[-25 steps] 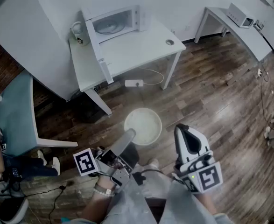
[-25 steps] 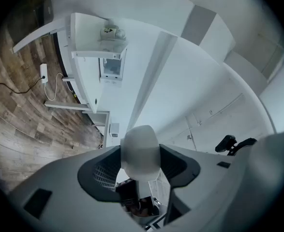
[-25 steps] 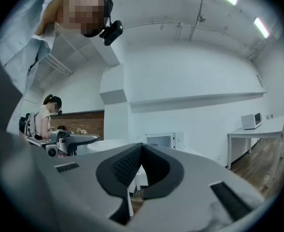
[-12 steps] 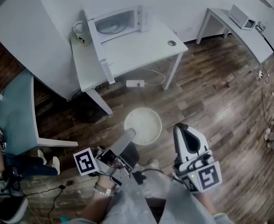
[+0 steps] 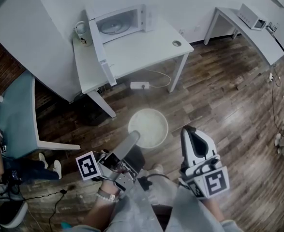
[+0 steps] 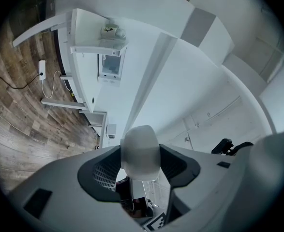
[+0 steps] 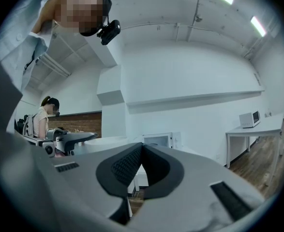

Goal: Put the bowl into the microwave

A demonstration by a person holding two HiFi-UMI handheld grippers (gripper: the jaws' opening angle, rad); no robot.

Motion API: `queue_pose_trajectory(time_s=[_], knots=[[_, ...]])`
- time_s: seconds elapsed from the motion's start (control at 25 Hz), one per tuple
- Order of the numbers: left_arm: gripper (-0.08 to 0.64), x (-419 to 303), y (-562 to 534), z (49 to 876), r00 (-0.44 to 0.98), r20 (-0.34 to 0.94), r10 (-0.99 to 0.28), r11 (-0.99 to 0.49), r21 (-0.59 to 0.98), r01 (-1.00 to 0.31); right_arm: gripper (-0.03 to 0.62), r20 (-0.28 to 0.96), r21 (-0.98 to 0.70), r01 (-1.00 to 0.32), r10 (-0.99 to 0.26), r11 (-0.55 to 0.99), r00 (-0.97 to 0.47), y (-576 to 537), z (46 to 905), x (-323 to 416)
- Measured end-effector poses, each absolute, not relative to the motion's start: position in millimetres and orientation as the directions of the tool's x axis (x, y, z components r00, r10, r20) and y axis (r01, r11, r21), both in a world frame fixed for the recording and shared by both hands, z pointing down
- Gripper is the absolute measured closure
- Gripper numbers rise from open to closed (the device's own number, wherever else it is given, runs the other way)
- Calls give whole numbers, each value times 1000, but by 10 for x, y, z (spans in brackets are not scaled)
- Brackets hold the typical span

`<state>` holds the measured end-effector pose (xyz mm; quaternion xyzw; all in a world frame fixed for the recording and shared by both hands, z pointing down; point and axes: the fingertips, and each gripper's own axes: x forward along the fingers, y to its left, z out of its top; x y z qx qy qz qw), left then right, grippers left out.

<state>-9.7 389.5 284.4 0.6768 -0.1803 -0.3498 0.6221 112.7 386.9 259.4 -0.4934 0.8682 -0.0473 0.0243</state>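
Observation:
I see a white bowl (image 5: 149, 127) hanging over the wooden floor, with my left gripper (image 5: 136, 137) shut on its near rim. In the left gripper view the rim of the bowl (image 6: 141, 149) is pinched between the dark pads of the left gripper (image 6: 141, 154). My right gripper (image 5: 190, 132) is beside the bowl on the right, shut and empty; its pads meet in the right gripper view (image 7: 142, 147). The white microwave (image 5: 117, 23) stands on a white table (image 5: 142, 47) farther ahead, its door (image 5: 99, 47) swung open.
A mug (image 5: 82, 34) stands left of the microwave and a small round thing (image 5: 176, 43) lies on the table's right corner. A power strip (image 5: 139, 85) lies on the floor under the table. A second table (image 5: 250, 30) is at the far right, a teal chair (image 5: 16, 115) at the left.

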Motion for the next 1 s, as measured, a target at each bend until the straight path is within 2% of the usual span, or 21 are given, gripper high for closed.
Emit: queue_pose_trajectory(time_s=[1.0], knots=[[319,591,4137,2776,681,-292,-672,-206,957,206,588,-4,-105,-880,-885,462,-465,4210,2714,2020]])
